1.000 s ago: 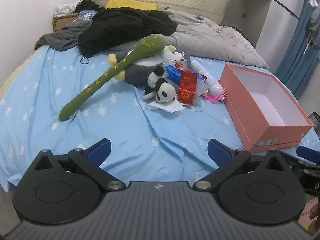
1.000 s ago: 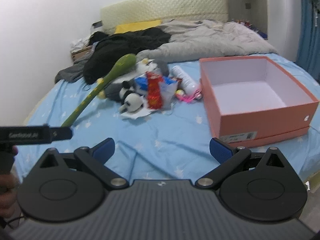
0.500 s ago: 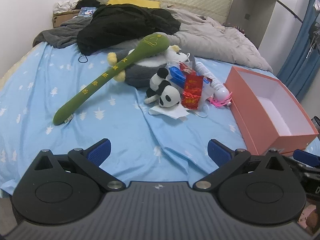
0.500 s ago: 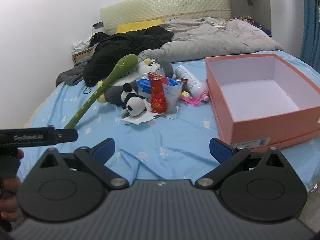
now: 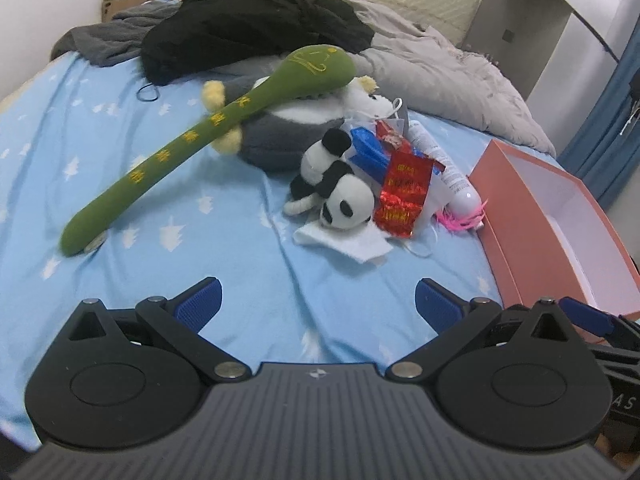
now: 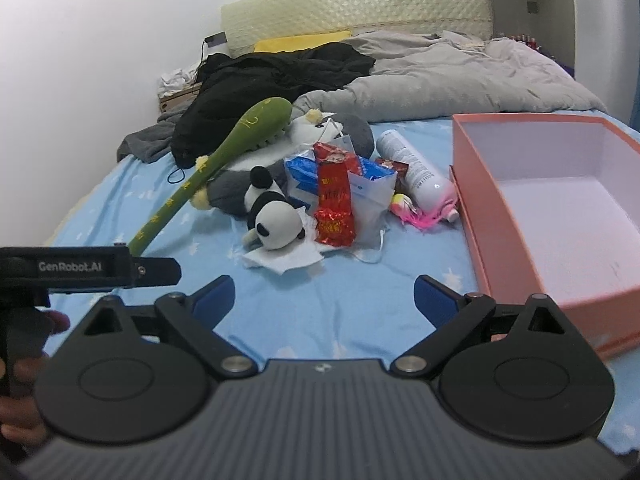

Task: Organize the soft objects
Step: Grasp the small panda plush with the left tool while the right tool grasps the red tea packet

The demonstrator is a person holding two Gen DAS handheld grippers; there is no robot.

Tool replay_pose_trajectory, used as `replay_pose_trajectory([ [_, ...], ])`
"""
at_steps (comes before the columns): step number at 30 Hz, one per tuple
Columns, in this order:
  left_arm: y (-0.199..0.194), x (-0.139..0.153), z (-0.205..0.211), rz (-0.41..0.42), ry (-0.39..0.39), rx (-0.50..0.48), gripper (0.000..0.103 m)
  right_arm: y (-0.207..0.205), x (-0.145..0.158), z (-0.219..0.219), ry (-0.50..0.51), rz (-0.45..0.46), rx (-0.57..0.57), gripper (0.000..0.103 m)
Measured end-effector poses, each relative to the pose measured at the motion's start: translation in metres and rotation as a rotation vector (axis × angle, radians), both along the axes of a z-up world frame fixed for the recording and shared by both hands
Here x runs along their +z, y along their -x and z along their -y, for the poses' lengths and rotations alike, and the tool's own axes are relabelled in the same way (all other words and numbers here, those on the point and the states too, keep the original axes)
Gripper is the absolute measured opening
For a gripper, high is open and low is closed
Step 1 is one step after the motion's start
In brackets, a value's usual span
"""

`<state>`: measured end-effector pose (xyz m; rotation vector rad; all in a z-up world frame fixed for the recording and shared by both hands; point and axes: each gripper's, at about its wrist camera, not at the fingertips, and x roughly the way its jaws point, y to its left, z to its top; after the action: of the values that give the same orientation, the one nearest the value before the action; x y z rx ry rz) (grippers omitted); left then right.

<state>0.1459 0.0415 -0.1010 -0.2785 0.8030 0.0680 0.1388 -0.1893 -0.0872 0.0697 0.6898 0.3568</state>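
A panda plush [image 5: 336,188] [image 6: 276,216] lies on a white cloth on the blue bed sheet [image 5: 180,248]. A long green plush stick [image 5: 208,128] [image 6: 208,164] leans on a grey and white plush [image 5: 280,136]. An open pink box [image 5: 556,224] [image 6: 560,208] stands to the right, nothing inside it. My left gripper [image 5: 318,300] is open and empty, short of the panda. My right gripper [image 6: 324,300] is open and empty, short of the pile.
A red foil packet [image 5: 404,196], blue packets [image 6: 304,180], a white bottle [image 6: 416,172] and a pink fuzzy item [image 6: 424,216] lie beside the panda. Black clothes [image 5: 248,20] and a grey duvet [image 6: 440,80] cover the far bed.
Both grippers have moved forward over the bed toward the pile; the panda and box look larger. Both stay open.
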Motion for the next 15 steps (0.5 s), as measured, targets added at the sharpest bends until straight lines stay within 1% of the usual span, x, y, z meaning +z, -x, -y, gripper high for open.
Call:
replay_pose_trajectory([
  [2,-0.012,-0.008,-0.001,0.005,-0.011,0.006,0.103,-0.011,-0.008,-0.003,0.004,0.009,0.003,0.098],
  [5,-0.031,-0.023,-0.004,0.018,0.014,-0.015,0.103,-0.027,-0.025,-0.008,0.034,0.029,0.010,0.098],
  [8,-0.049,-0.035,-0.006,0.025,0.043,-0.028,0.103,-0.044,-0.041,-0.014,0.082,0.019,-0.015,0.098],
  [11,-0.067,-0.043,-0.008,0.032,0.060,-0.030,0.103,-0.064,-0.054,-0.015,0.064,-0.012,-0.022,0.098],
  [13,-0.080,-0.049,-0.010,0.022,0.071,-0.029,0.103,-0.076,-0.059,-0.017,0.055,-0.021,-0.035,0.098],
  [15,-0.092,-0.053,-0.012,0.030,0.091,-0.028,0.099,-0.087,-0.063,-0.021,0.053,-0.020,-0.035,0.098],
])
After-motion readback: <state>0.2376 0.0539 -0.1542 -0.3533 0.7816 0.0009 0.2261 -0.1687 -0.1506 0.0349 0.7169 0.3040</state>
